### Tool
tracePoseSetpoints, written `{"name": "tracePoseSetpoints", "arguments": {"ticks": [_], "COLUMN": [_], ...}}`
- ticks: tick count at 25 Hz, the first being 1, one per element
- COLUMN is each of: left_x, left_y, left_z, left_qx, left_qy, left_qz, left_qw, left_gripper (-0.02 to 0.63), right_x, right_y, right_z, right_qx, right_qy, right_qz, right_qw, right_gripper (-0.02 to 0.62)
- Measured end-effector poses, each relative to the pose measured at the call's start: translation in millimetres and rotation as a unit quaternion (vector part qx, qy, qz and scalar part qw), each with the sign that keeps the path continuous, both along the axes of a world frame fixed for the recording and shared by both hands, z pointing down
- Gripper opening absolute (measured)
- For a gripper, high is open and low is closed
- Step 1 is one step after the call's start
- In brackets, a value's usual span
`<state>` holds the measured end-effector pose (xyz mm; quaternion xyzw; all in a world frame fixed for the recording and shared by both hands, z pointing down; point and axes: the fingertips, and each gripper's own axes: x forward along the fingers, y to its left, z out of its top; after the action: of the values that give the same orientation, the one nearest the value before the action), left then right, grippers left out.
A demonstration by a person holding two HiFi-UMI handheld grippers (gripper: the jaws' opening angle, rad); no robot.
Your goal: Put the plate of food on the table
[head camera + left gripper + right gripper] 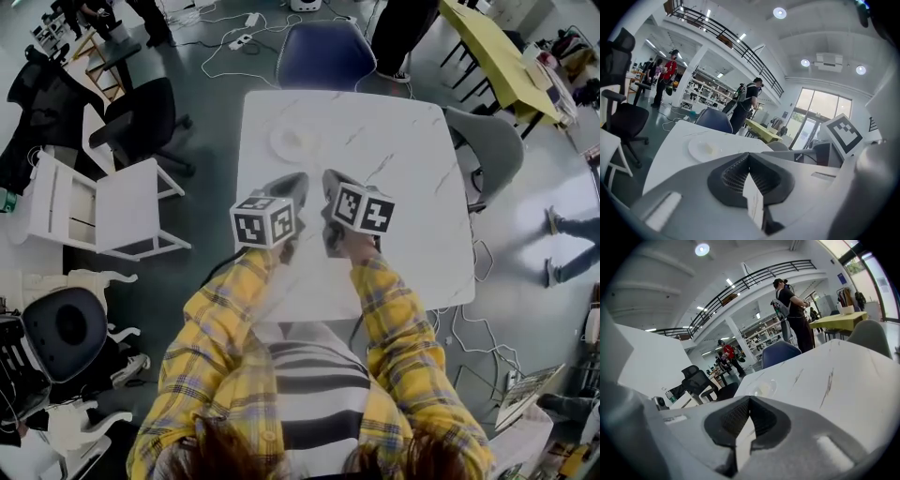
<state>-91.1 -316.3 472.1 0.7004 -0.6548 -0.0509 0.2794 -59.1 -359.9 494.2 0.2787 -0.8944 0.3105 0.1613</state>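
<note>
On the white worktop (pixel 403 159) the plate of food (pixel 295 142) rests flat, apart from the left gripper (pixel 292 182) and right gripper (pixel 330 179), both pressed together on nothing, so placement appears complete.

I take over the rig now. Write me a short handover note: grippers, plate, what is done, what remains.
Left gripper: fingers shut, empty, above the table's near part.
Right gripper: fingers shut, empty, beside the left one.
Plate of food: flat on the table, toward its far side, apart from both grippers.
Done: the plate is on the table.
Left: apparently nothing for the task itself.
</note>
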Motion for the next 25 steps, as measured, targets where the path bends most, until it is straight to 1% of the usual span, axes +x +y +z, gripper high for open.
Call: {"name": "tracePoseSetpoints", "arguments": {"ticks": [4, 8, 13, 17, 21, 25], "left_x": [4.2, 12.3, 12.5, 14.5, 15.8, 20.5], "left_y": [13.3, 29.4, 63.9, 92.5, 119.4, 138.7], "left_z": [-3.4, -4.4, -2.2, -7.2, -5.9, -6.9], "left_qx": [0.005, 0.009, 0.006, 0.018, 0.018, 0.025], "left_qy": [-0.001, 0.003, 0.004, 0.011, 0.011, 0.009], "left_qz": [0.003, 0.009, 0.015, 0.022, 0.034, 0.046], "left_qw": [1.0000, 0.9999, 0.9999, 0.9995, 0.9992, 0.9986], "left_gripper": [-0.009, -0.009, -0.009, -0.009, -0.009, -0.009], "right_x": [4.6, 14.9, 17.5, 18.0, 16.1, 20.1], "right_y": [18.4, 36.8, 73.4, 98.4, 121.2, 139.4], "right_z": [-2.1, 0.5, 7.4, 4.5, 0.2, -6.1], "right_qx": [-0.005, -0.002, -0.009, -0.011, -0.007, 0.006], "right_qy": [-0.006, 0.001, 0.001, -0.004, -0.012, -0.018], "right_qz": [-0.002, 0.004, 0.014, 0.026, 0.037, 0.048], "right_qw": [1.000, 1.000, 1.000, 1.000, 0.999, 0.999], "right_gripper": [0.002, 0.002, 0.001, 0.001, 0.000, 0.001]}}
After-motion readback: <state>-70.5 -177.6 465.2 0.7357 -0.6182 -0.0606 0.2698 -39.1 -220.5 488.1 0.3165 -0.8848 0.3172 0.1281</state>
